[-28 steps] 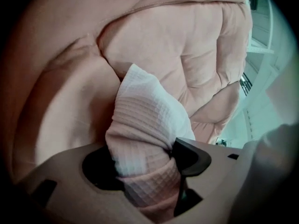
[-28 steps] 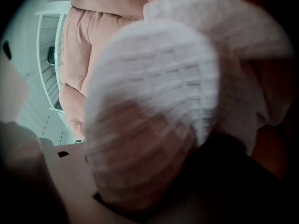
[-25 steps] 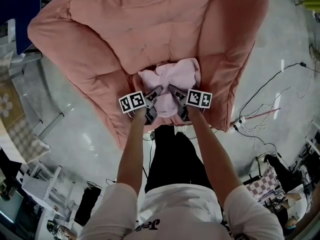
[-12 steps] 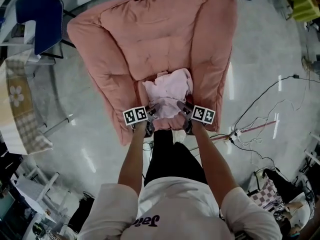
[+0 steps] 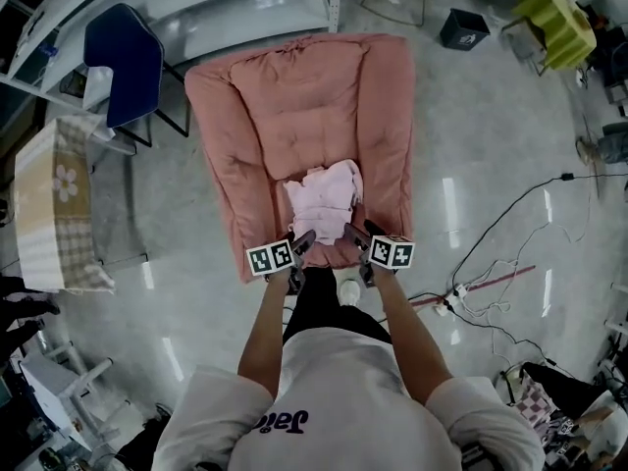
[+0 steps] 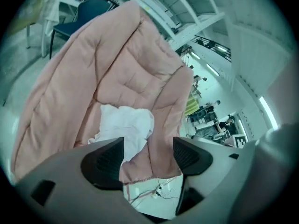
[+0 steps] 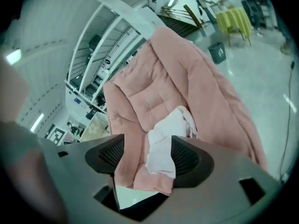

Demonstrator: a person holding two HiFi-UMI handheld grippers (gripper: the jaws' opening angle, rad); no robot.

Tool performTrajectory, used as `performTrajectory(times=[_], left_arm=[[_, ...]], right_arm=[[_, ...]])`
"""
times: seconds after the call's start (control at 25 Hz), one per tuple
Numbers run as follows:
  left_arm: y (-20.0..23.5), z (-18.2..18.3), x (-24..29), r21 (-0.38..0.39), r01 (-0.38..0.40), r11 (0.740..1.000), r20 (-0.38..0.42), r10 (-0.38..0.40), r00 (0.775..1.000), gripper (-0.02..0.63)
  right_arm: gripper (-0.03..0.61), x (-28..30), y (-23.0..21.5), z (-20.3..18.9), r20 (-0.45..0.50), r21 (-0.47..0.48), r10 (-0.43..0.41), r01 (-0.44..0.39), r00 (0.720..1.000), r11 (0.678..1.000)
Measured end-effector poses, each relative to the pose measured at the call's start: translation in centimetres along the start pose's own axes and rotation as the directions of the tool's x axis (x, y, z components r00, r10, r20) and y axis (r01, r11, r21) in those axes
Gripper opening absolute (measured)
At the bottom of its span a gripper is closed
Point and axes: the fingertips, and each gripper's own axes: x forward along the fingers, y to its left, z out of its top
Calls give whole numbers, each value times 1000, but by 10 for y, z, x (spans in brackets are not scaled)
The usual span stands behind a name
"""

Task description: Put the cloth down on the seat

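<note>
Since the pink cloth (image 5: 322, 196) lies crumpled on the near half of the padded pink seat (image 5: 294, 116) while the left gripper (image 5: 300, 245) and right gripper (image 5: 354, 237) stand wide open and empty just nearside of it, placement looks complete, the next move being a clear retreat; the shirt (image 5: 334, 381) lettering cannot be read.

Head view looks steeply down from above. Gripper views face forward, closer. All share seat (image 5: 304, 116) and cloth (image 5: 324, 192).
</note>
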Motion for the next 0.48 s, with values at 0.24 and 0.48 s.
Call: performTrajectory(times=[0.24,0.48], left_arm=[[-76,17,-60,221,-22,975,171,-17,985,327],[-150,38,-109,421,-92,902,328,-57,943,327]], right_arm=[[318,-70,45,49,144,-378,-70,121,987,918],[318,-137,89,88,309,-548,-52,222,950,806]])
